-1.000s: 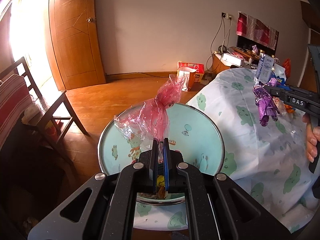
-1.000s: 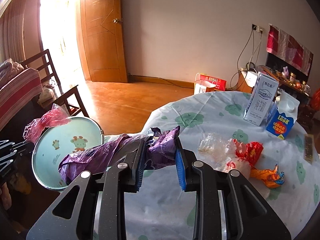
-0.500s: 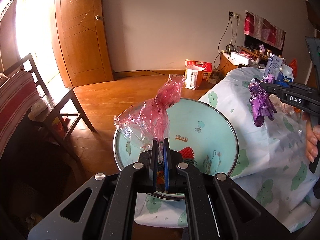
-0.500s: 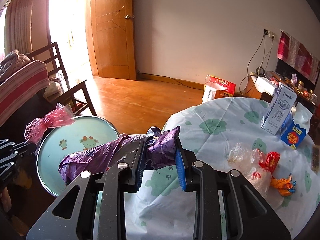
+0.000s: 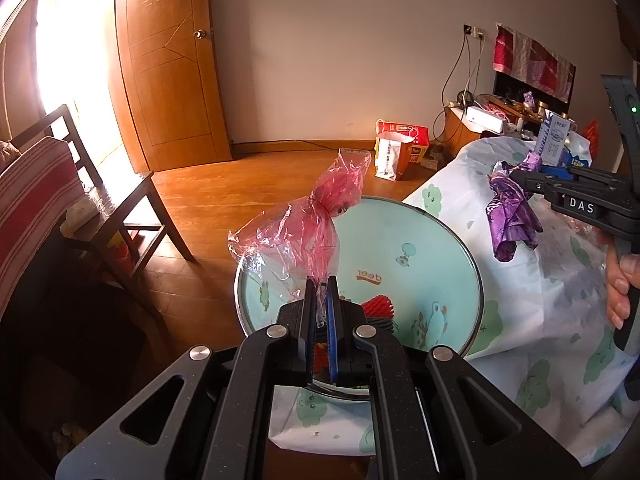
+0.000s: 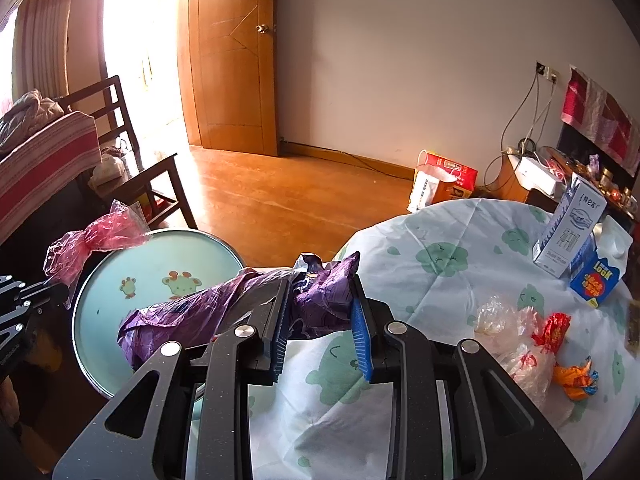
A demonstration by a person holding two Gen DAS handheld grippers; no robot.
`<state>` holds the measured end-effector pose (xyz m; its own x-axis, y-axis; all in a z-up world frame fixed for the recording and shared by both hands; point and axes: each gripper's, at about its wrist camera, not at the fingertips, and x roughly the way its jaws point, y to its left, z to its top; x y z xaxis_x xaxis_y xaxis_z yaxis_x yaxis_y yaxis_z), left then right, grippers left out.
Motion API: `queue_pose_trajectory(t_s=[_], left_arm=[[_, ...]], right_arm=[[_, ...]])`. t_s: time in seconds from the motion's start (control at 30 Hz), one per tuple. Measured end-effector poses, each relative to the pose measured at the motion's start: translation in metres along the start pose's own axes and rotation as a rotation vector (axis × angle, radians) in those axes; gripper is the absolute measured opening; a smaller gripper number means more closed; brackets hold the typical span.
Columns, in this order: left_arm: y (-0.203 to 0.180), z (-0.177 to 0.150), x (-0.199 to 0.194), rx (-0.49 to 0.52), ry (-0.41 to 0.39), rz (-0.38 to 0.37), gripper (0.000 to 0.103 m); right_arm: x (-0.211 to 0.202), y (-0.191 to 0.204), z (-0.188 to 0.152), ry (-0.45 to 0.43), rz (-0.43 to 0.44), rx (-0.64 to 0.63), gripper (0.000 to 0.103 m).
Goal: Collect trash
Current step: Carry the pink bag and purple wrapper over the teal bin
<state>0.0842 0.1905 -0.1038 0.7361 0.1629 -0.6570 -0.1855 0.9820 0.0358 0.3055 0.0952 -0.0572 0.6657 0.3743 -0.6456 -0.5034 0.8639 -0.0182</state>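
My left gripper [image 5: 320,300] is shut on a crumpled pink plastic wrapper [image 5: 308,224] and holds it above a round teal basin [image 5: 420,248] with trash at its bottom. My right gripper [image 6: 320,312] is shut on a purple plastic wrapper [image 6: 224,312] at the table's edge, its loose end hanging over the basin [image 6: 120,264]. The right gripper with the purple wrapper [image 5: 512,216] also shows in the left wrist view, right of the basin. The pink wrapper [image 6: 92,236] shows in the right wrist view at the basin's far left.
The round table [image 6: 460,280] has a white cloth with green prints. On it lie clear and red-orange wrappers [image 6: 536,344], a milk carton [image 6: 568,228] and a blue box [image 6: 596,280]. A wooden chair [image 5: 120,208] stands left; a paper bag [image 5: 400,152] sits on the floor.
Both grippers have shifted left toward the basin, still holding their wrappers. The basin now sits more centred under the pink wrapper, and the purple wrapper reaches further over it.
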Motion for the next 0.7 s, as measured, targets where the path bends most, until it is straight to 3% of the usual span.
queue_pose_trajectory(t_s=[0.7], left_arm=[[0.006,0.002,-0.002,-0.011,-0.003,0.008,0.004]], right_arm=[[0.006,0.015,0.005,0.006,0.01,-0.035,0.029]])
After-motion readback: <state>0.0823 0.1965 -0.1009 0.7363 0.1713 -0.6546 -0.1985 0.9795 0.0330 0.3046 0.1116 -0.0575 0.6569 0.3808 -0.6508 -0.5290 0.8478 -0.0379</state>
